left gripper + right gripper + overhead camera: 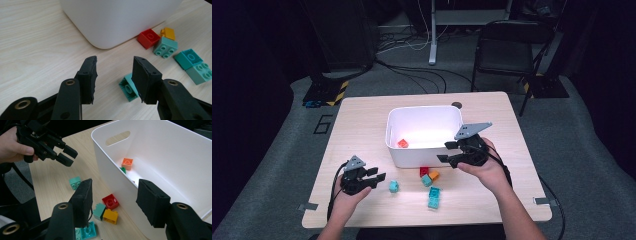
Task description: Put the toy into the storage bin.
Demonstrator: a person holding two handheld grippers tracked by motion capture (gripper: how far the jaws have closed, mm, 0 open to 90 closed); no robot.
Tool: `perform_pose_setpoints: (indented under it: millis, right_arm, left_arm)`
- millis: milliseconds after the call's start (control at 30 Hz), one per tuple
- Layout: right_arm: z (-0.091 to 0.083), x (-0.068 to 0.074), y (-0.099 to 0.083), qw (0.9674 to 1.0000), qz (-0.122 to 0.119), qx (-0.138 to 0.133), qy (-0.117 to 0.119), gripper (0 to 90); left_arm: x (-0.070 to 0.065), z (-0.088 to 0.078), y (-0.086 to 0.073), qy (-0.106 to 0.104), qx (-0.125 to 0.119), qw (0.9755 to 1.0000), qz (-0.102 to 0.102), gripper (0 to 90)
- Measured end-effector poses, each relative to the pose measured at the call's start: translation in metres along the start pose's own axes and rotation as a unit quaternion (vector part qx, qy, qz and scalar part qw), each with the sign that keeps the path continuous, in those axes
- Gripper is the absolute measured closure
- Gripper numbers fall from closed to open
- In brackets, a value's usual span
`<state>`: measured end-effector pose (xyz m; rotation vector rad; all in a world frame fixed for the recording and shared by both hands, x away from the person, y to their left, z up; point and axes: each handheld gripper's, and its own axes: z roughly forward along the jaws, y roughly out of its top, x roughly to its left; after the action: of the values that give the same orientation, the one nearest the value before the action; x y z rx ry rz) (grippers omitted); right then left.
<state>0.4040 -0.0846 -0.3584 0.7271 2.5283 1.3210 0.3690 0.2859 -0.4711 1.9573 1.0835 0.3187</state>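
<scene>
With 1 orange brick (402,143) binned, my spread left tongs (379,175) near a teal brick (393,186); right tongs (446,152) gape empty; 5 wait.

Black folding chair (507,50) stands beyond the table's far right corner. Cables (412,70) trail over grey floor (277,150). White desk leg (432,35) upright at rear. Yellow-black striped base plates (326,93) left and right.

Dark room, grey carpet floor (562,150). Light wooden desk (362,130) lit from above. Black folding chair (507,50) behind, cables (412,70) across floor, white stand leg (432,35).
</scene>
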Motion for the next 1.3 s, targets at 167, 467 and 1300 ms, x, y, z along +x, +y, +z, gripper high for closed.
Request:
perform_pose_setpoints:
  millis: [167,467,1300]
  right_arm:
    - [0.002,-0.002,-0.002,1.0000,0.002,0.000,-0.003,45.7]
    - [0.001,-0.001,-0.002,1.0000,0.005,-0.001,-0.004,45.6]
    - [0.001,0.002,-0.004,0.9996,0.013,-0.003,-0.024,38.6]
  left_arm:
    - [-0.004,0.007,-0.004,-0.004,0.009,0.9999,0.001,54.3]
    - [-0.009,0.016,-0.008,-0.020,0.021,0.9996,0.005,52.9]
    - [-0.022,0.036,-0.013,-0.031,0.049,0.9981,0.022,48.6]
